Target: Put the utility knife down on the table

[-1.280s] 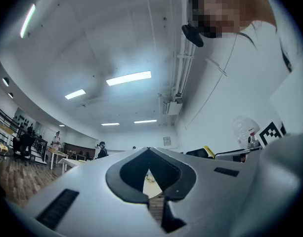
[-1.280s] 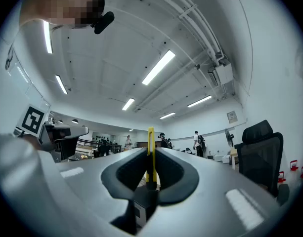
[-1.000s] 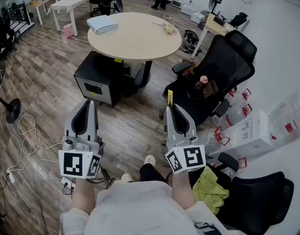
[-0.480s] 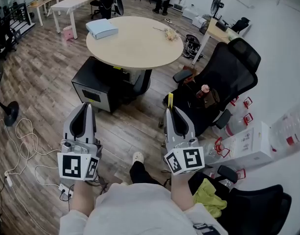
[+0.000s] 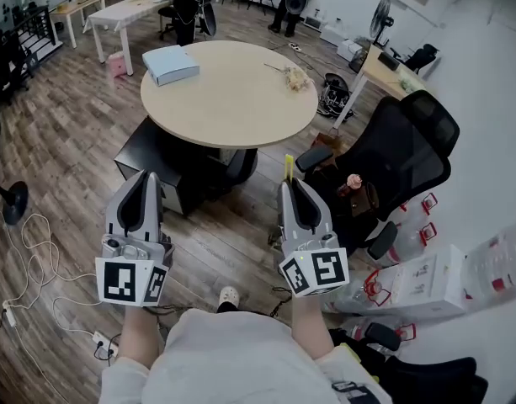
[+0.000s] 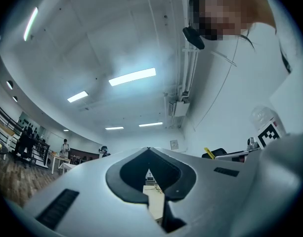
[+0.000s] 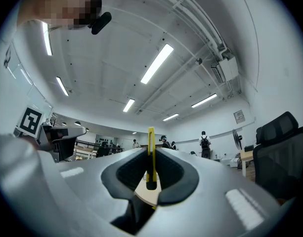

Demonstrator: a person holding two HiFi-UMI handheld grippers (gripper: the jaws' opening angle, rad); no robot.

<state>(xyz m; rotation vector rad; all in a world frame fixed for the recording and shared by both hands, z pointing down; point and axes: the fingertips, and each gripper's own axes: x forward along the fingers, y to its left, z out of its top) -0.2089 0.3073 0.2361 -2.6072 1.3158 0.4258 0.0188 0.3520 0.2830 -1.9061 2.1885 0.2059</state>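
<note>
My right gripper [image 5: 290, 182] is shut on a thin yellow utility knife [image 5: 289, 167], which sticks up past the jaw tips. In the right gripper view the utility knife [image 7: 151, 154] stands upright between the closed jaws of the right gripper [image 7: 150, 181]. My left gripper [image 5: 145, 178] is shut with nothing in it; the left gripper [image 6: 150, 172] shows its jaws pressed together in its own view. The round beige table [image 5: 228, 91] stands just ahead of both grippers, farther from me.
A light blue box [image 5: 171, 63] and a small pale bundle [image 5: 295, 77] lie on the table. A black cabinet [image 5: 178, 171] sits under it. A black office chair [image 5: 392, 167] stands right, water bottles [image 5: 426, 280] beside it. Cables [image 5: 30, 251] run on the floor at left.
The view has drawn closer to the round table, and both grippers have moved forward with it. The knife stays clamped in the right gripper.
</note>
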